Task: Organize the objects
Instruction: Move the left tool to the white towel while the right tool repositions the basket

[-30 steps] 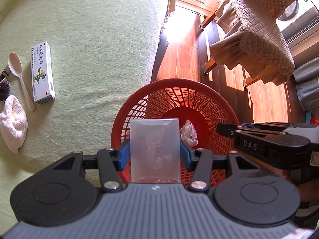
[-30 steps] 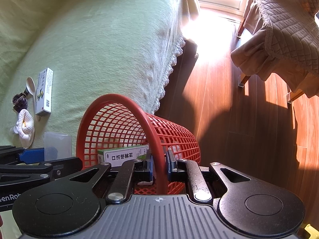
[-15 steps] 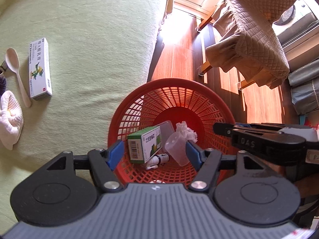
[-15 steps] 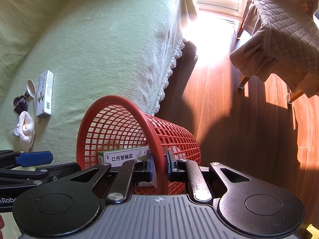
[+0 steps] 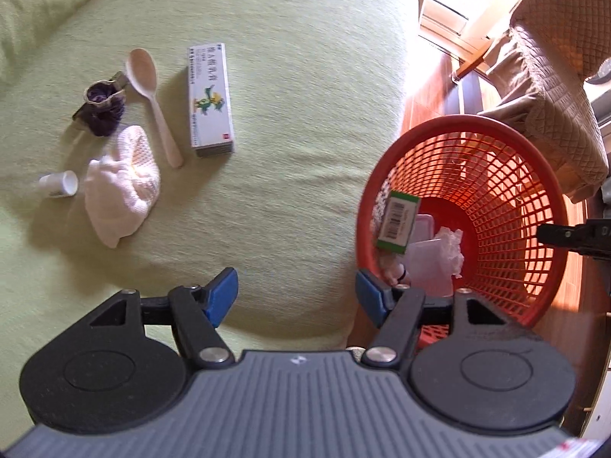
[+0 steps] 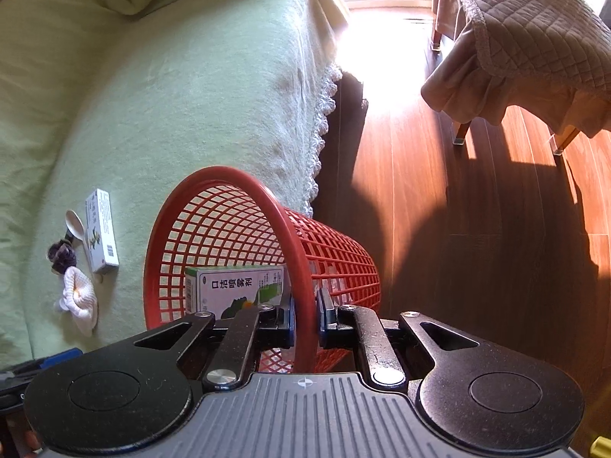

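My right gripper is shut on the rim of the red mesh basket and holds it beside the bed edge. The basket holds a green box, a clear plastic cup and crumpled white paper. My left gripper is open and empty over the green bedspread, left of the basket. On the bed lie a white medicine box, a spoon, a dark hair tie with a clip, a white cloth and a small white cap.
The bed edge with lace trim drops to a wooden floor. A chair draped in a quilted brown cover stands on the far side of the floor.
My left gripper opened and dropped the clear cup into the basket, then swung left over the bed. The right gripper keeps its hold on the basket rim.
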The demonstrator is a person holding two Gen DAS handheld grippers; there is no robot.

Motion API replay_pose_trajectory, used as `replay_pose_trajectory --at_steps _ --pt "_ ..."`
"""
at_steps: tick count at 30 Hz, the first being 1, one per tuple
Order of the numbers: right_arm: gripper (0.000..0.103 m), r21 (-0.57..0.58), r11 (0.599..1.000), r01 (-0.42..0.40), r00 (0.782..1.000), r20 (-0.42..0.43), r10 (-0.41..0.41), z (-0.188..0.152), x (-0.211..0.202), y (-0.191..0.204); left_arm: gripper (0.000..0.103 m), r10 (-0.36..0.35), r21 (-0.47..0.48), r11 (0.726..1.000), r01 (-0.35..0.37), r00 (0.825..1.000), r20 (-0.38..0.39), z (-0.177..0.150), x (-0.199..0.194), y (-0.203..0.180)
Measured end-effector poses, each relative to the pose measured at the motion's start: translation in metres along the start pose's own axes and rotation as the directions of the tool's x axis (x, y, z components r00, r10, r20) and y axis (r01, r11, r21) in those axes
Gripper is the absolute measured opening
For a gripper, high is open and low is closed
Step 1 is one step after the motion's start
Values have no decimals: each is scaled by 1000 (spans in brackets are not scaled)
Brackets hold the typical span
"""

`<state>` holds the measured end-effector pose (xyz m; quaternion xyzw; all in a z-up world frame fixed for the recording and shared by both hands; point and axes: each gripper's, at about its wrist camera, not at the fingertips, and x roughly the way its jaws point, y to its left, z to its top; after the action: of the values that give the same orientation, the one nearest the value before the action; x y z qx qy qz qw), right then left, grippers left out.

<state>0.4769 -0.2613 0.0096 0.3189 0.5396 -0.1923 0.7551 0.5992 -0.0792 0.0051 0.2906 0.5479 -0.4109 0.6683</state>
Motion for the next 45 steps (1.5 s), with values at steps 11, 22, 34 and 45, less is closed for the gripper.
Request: replay_pose_trajectory --at_steps 11,22,34,45 --pt "8 139 977 -160 977 161 137 76 -72 21 63 76 -108 992 -67 993 88 9 -35 65" --pt "8 356 903 -240 971 93 222 130 25 30 64 217 -231 955 -183 968 129 11 -61 128" --pt "13 -269 963 30 999 21 -26 190 45 101 71 329 -350 895 -275 939 105 3 -42 117" --pt "13 -392 920 28 1000 24 -20 195 51 95 80 289 -215 943 -253 945 154 5 5 111"
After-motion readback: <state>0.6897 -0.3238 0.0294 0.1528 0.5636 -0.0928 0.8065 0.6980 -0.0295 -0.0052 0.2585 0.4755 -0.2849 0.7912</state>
